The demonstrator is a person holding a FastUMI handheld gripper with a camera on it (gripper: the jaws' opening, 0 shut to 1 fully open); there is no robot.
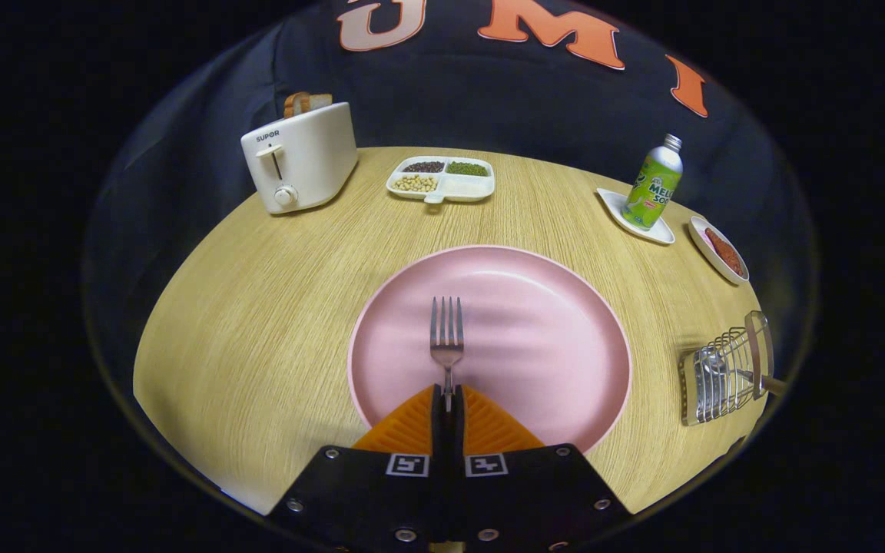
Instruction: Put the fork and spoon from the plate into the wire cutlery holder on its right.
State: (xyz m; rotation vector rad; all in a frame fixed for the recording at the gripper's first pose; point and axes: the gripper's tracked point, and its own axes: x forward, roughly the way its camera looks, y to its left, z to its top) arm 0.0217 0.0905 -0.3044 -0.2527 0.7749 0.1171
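Wide round table [258,307], and on it the big pink plate [535,338] just ahead of the fingers. Off to the right of them sits the wire holder [723,376], lying well apart from the plate, and there looks to be a spoon [711,365] in it already. So this is the fork's turn! The gripper [448,399] is pinched tight, both fingers pressing the fork [447,342] by its handle, tines pointing away over the plate. Whether it has left the plate I cannot tell. Next move, I reckon: lift it clear, swing right, and line the fork up with the holder's opening before letting go.
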